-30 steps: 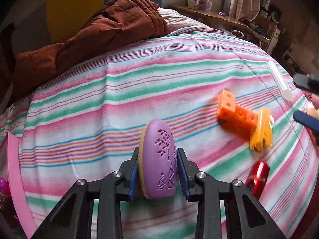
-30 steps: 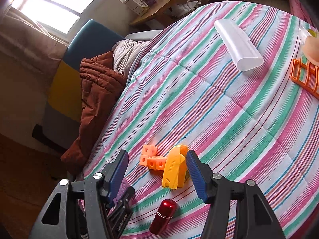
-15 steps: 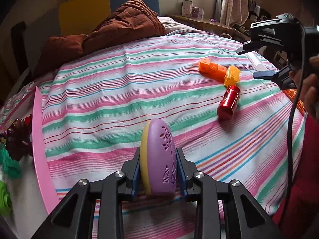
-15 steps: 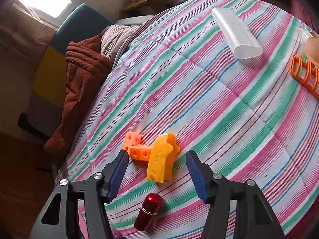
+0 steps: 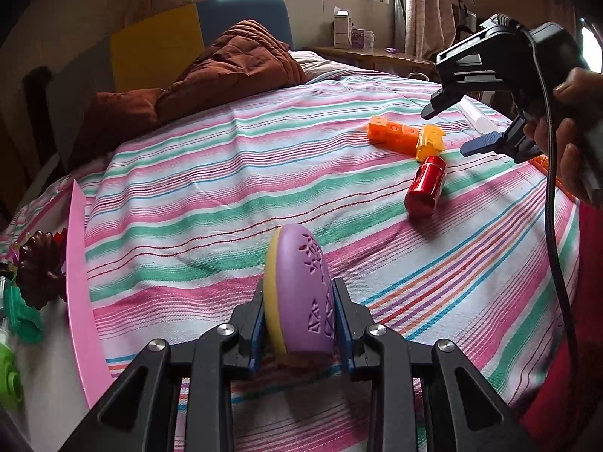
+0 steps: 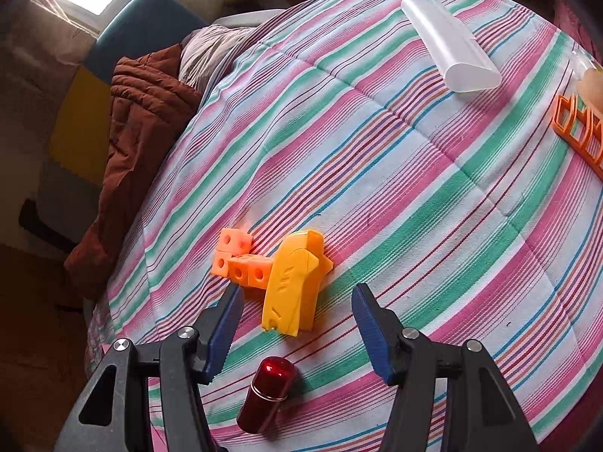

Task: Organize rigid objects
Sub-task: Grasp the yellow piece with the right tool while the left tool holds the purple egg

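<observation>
On the striped bed (image 5: 233, 173), the left hand-held gripper (image 5: 299, 324) clenched a purple case (image 5: 301, 293) upright. The right hand-held gripper (image 6: 296, 324) hung released, the yellow toy (image 6: 292, 286) just beyond its fingertips, a red cylinder (image 6: 267, 395) nearer.

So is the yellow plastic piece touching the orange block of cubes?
Touching. In the right wrist view the yellow plastic piece overlaps and presses against the end of the orange block of cubes, with no striped sheet showing between them.
</observation>
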Action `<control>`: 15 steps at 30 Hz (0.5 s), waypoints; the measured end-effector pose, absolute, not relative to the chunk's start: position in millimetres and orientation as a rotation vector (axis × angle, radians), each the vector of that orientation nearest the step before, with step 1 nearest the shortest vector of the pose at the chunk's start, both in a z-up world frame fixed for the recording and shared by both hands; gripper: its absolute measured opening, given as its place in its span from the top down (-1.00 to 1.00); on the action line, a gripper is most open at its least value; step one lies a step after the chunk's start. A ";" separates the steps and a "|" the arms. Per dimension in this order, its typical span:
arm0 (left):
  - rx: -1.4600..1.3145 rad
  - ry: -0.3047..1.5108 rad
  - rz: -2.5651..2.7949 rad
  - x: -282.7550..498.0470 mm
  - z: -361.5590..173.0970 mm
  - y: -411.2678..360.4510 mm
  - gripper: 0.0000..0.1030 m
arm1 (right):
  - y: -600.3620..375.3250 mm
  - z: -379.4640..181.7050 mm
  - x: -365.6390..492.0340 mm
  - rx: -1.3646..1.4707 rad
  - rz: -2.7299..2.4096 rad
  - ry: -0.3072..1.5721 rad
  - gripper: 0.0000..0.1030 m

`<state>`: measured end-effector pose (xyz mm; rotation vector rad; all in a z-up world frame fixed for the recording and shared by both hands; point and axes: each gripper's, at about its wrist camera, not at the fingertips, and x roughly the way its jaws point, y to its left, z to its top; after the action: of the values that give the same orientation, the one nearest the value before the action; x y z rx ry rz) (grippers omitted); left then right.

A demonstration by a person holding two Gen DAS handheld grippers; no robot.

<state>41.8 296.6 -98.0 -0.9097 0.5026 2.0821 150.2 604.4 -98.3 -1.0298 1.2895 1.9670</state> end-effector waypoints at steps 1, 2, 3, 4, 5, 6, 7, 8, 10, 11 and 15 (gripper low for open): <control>-0.911 0.496 2.081 41.4 -97.8 296.1 0.39 | 602.6 -97.6 147.2 -1.042 1.974 1.261 -0.19; -0.908 0.493 2.081 41.4 -97.8 295.2 0.39 | 601.0 -96.7 144.2 -1.053 1.978 1.230 -0.19; -0.905 0.490 2.081 41.6 -98.1 294.6 0.39 | 599.8 -96.2 141.4 -1.059 1.983 1.209 -0.19; -0.905 0.487 2.081 41.5 -98.0 294.4 0.39 | 599.1 -95.9 138.4 -1.064 1.991 1.195 -0.19; -0.906 0.483 2.080 40.9 -97.9 293.8 0.39 | 598.2 -96.1 135.1 -1.073 1.998 1.180 -0.19; -0.909 0.477 2.079 40.8 -98.1 293.3 0.39 | 596.9 -96.9 131.4 -1.089 2.000 1.158 -0.19; -0.910 0.470 2.077 40.3 -98.1 292.5 0.39 | 595.1 -98.2 127.2 -1.111 2.001 1.131 -0.19; -0.911 0.464 2.075 40.1 -97.8 292.0 0.39 | 593.1 -100.0 122.8 -1.136 2.004 1.104 -0.19; -0.912 0.456 2.074 39.8 -97.7 291.6 0.39 | 589.1 -104.6 113.7 -1.191 2.009 1.040 -0.16; -0.912 0.452 2.072 39.5 -97.7 291.1 0.39 | 586.4 -106.2 109.3 -1.220 2.004 0.987 -0.15; -0.915 0.436 2.069 39.0 -97.6 289.8 0.39 | 582.1 -106.9 100.4 -1.259 2.014 0.838 0.41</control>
<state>39.0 289.8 -97.6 -0.9149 0.4358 2.0687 100.4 582.1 -106.9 -1.2586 0.8382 2.0144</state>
